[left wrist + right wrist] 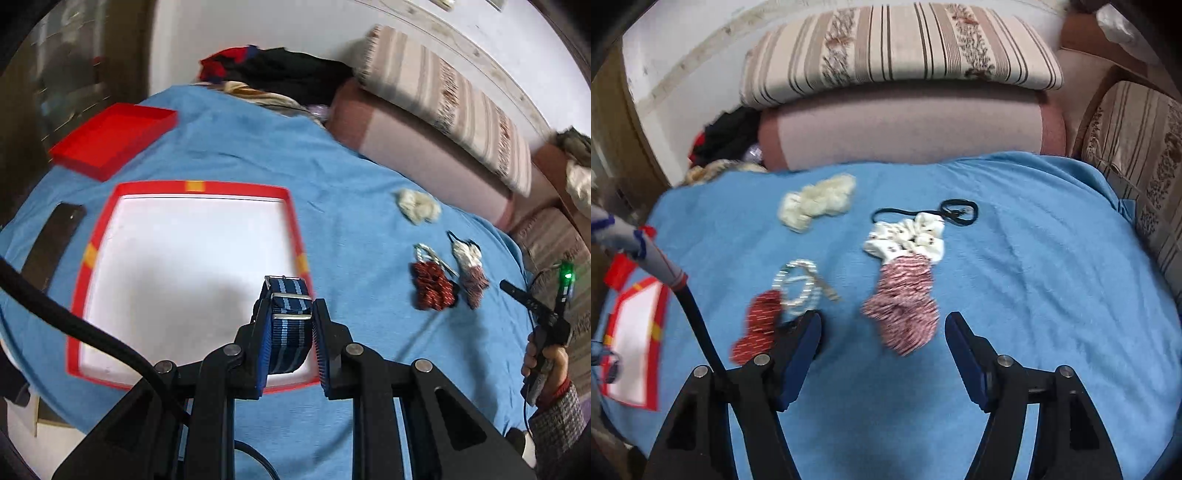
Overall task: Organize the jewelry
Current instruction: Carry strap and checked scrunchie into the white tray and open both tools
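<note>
The striped watch strap (287,325) is hanging clamped in the left gripper (287,347) over the red-rimmed tray (110,206), probably awaiting release. The right gripper (882,354) is standing apart over the blurred pink-striped scrunchie (905,306).

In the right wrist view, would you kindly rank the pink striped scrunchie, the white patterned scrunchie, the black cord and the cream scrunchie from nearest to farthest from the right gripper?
From the right gripper:
1. Pink striped scrunchie, just ahead, between the open fingers.
2. White patterned scrunchie, directly beyond it, touching.
3. Black cord on the far right and cream scrunchie on the far left: too close to call.
</note>
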Tool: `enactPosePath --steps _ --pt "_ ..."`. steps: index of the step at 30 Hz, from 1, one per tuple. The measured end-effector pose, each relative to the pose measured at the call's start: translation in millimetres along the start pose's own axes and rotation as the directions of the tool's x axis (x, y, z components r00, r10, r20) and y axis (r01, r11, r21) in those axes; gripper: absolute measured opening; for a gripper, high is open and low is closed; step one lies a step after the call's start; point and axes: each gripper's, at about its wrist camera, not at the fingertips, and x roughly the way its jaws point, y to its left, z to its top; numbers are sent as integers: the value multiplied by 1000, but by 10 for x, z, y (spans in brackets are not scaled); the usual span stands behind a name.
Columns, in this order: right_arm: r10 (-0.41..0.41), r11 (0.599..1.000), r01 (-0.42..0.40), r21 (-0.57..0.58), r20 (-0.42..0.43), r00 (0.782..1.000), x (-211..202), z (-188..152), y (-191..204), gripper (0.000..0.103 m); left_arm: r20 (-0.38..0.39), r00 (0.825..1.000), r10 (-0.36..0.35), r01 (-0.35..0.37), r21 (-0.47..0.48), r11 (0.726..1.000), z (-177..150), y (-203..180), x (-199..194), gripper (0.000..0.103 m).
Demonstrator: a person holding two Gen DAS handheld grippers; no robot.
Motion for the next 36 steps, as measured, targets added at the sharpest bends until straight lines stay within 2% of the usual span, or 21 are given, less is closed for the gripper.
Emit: enactPosePath --steps 5,6,8,13,16,19,22,25,29,31,34,35,36 --pt "-42 999 41 -20 -61 997 503 105 63 73 10 1000 20 -20 -59 998 47 240 -33 20" --pt "-64 997 62 -35 -69 996 561 108 77 68 10 1000 26 -25 -67 997 55 275 -33 20" --pt "-95 994 88 -65 -114 989 681 106 72 14 8 999 42 -42 -86 995 76 367 -16 20" --pt "-54 997 51 -65 -54 997 283 38 103 9 -3 998 69 -68 -109 992 88 541 8 20" --pt "47 993 -48 -105 -11 999 -130 33 366 9 -5 996 93 -93 -115 989 81 653 -20 20" --pt "161 976 -161 -150 -11 987 -372 31 731 9 -13 992 125 -126 -126 984 54 771 -54 20" --pt "283 937 -287 -200 -49 958 -540 -32 1284 9 -16 982 187 -187 -117 975 11 853 -83 20" --pt "395 878 -411 -244 -114 912 -621 -150 1915 9 -32 971 236 -238 -114 964 -32 966 -68 20" --pt "495 796 -534 -286 -201 845 -585 -387 2753 9 -70 966 250 -258 -141 956 -70 1155 29 20" --pt "522 766 -573 -293 -236 819 -535 -508 3055 9 -79 963 257 -266 -151 952 -98 1223 65 20" --pt "578 720 -645 -255 -295 761 -373 -657 3481 9 -81 961 266 -276 -164 947 -131 1311 71 20" --pt "604 703 -676 -220 -317 731 -297 -703 3613 9 -81 961 266 -276 -169 946 -141 1336 68 20" --pt "613 700 -686 -199 -327 720 -253 -739 3668 9 -81 961 265 -275 -176 945 -149 1365 63 21"
